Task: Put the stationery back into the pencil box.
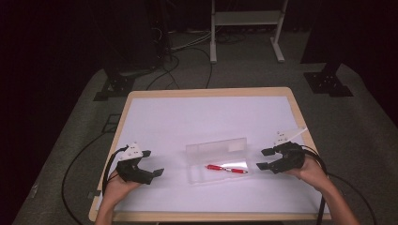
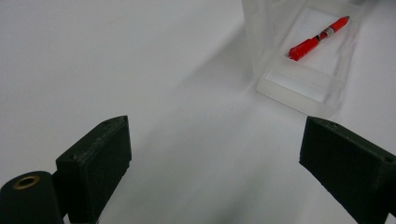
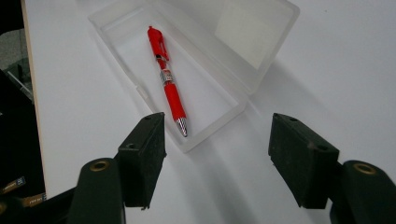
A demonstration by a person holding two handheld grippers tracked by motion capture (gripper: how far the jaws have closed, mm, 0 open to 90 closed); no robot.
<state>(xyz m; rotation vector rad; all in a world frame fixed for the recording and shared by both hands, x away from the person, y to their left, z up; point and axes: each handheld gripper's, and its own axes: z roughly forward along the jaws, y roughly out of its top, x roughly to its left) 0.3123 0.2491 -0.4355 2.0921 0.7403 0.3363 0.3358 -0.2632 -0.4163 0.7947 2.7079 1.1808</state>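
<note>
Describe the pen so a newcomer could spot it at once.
On the white table, between the two grippers, lies an open clear plastic case. The pen lies flat in its nearer tray, the one bright red thing there, with a silver tip.

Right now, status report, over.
Left gripper open, right gripper open, both empty. Red pen inside open clear case. Nothing in the way.

Far end of clear pencil case (image 2: 303, 70) beyond left gripper view's top edge
</note>
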